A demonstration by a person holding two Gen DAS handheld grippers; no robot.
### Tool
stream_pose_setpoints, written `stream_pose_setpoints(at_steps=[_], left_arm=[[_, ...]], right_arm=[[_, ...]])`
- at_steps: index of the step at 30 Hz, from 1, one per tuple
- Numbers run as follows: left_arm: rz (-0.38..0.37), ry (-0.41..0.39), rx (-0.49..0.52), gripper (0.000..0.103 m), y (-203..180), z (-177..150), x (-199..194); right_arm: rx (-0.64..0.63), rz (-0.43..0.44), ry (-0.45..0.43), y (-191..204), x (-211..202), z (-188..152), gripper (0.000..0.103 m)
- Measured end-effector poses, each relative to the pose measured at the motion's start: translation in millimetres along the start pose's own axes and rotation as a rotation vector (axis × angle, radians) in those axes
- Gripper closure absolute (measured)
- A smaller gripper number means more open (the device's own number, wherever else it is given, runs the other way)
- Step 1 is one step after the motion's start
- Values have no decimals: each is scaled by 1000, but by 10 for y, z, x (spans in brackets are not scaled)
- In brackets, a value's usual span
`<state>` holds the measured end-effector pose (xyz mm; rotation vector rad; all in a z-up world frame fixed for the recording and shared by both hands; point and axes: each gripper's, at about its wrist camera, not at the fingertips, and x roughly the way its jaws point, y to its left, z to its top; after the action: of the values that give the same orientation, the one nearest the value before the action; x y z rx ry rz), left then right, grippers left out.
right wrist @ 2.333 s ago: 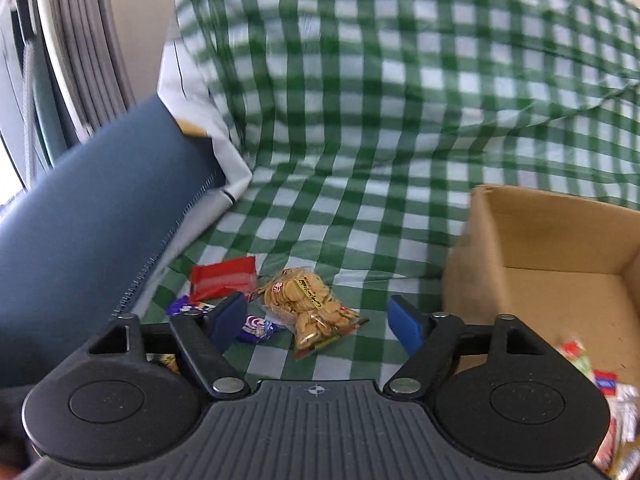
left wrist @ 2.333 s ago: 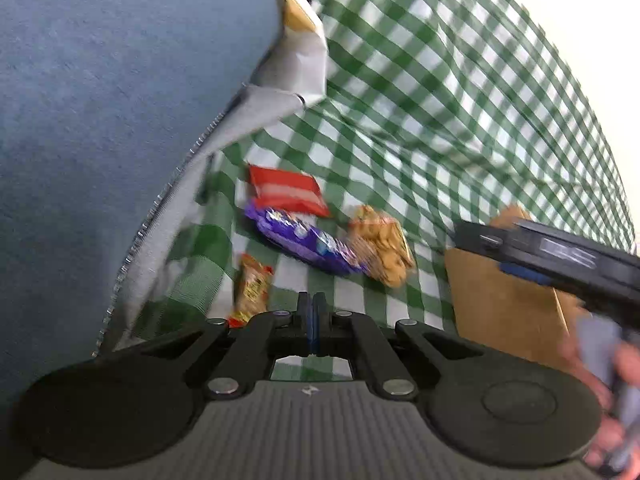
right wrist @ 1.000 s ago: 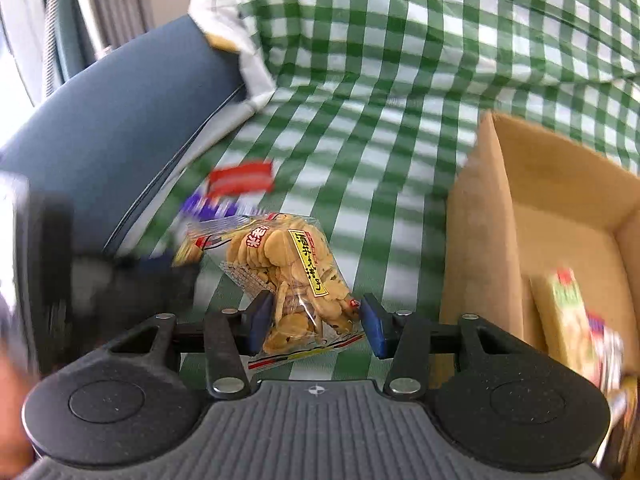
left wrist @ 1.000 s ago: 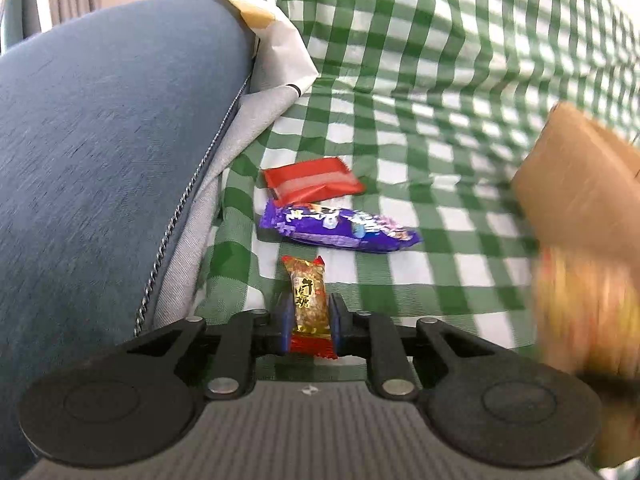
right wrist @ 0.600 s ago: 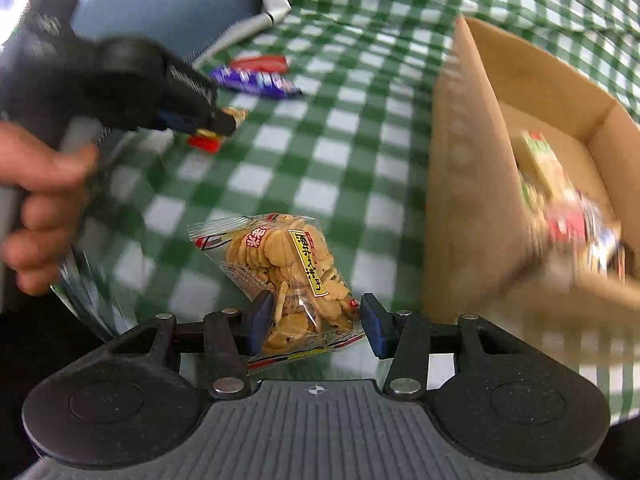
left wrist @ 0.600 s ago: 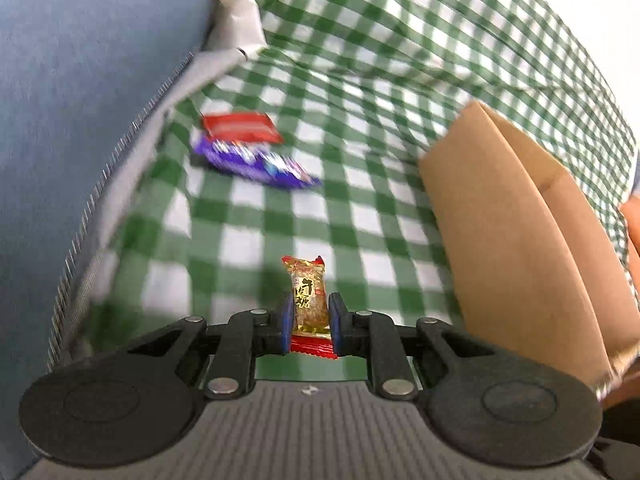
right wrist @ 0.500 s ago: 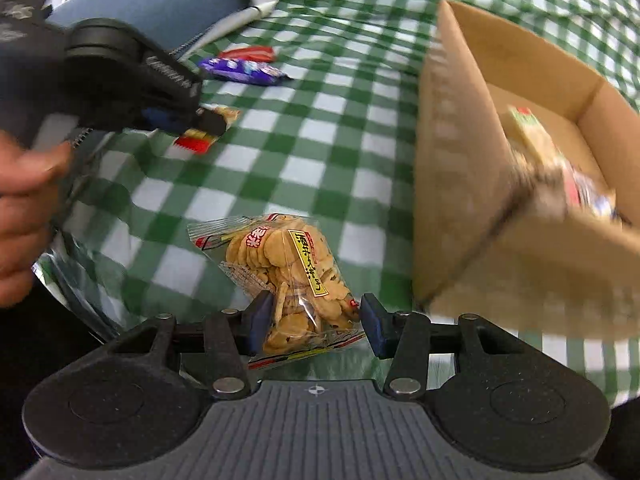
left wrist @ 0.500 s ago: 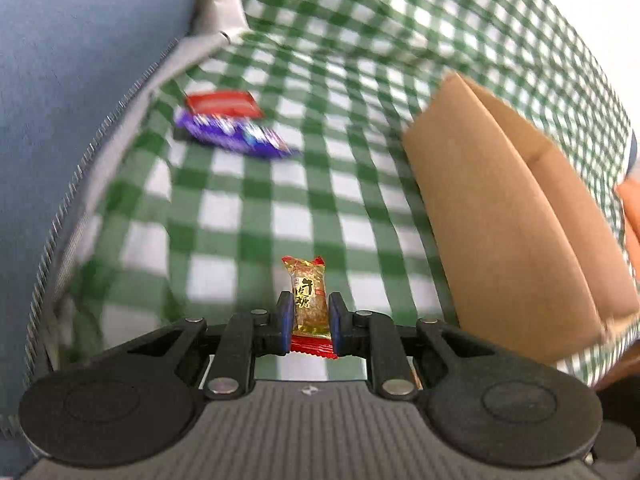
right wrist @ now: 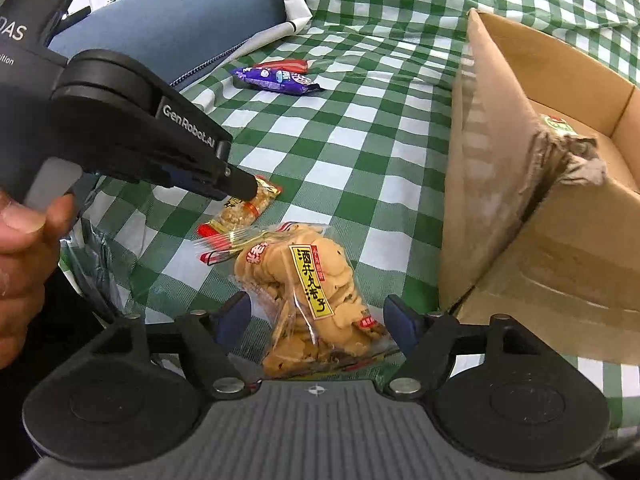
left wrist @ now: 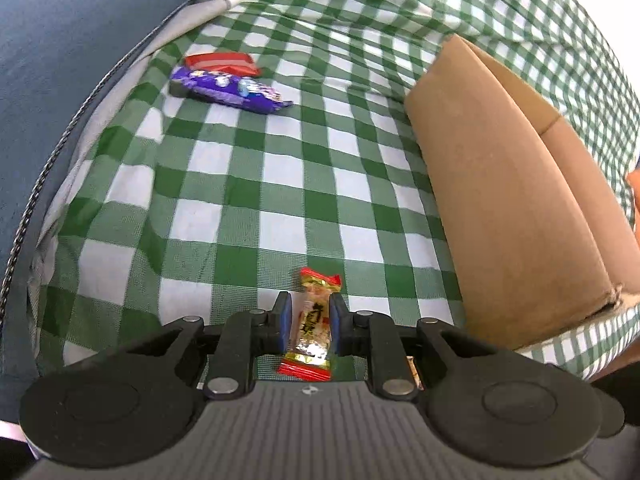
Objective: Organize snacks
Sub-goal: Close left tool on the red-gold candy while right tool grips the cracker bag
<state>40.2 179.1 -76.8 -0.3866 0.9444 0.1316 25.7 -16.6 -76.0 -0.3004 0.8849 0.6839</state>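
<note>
Both grippers have swung from the cushion side of the checked cloth [left wrist: 248, 200] to the near corner of the cardboard box [right wrist: 516, 184], each bringing a snack along. That box is the landmark: it holds at least one green-labelled packet, seen in the right wrist view only; from the left wrist just its closed outer wall shows. So I judge the sorting partly done, with four snacks still outside the box.

Biggest of these, the cracker bag [right wrist: 308, 300] lies between the jaws of the right gripper [right wrist: 318, 320], which are opening; the pads stand clear of it, and it sits just outside the box's near wall, not in it. The purple packet [left wrist: 228, 90] and red packet [left wrist: 222, 63] touch each other well away from the box, towards the blue cushion [left wrist: 80, 40]. Smallest, the candy bar [left wrist: 314, 328] is pinched in the left gripper [left wrist: 308, 326], near the box's corner. Only the right wrist view shows the person's hand [right wrist: 24, 264] on that gripper.
</note>
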Motion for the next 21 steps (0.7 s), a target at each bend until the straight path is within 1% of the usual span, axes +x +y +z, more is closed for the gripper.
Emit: stream_pose_setpoints(at_steps=[2,5,12,14,18,21], left_arm=[[7,2,28,77,-50,-7,17],[22,11,58,77,-81,-16,52],[37,18,91,77,-112,-40,80],[38,17,91,77,-111,-40,79],[39,17,93,77,-113,-37,78],[43,17,103,77,-123,-35,87]], right_arm=[[9,-5,10,-11,32,32,28],[7,-7,19,-13,39,16,28],[-12,-9,3,6,29,9,47],[-18,-19,-9,21,9,9,50],[0,-39,-27,18,-89,19,51],[-8,-81,-24,18,-112,15,51]])
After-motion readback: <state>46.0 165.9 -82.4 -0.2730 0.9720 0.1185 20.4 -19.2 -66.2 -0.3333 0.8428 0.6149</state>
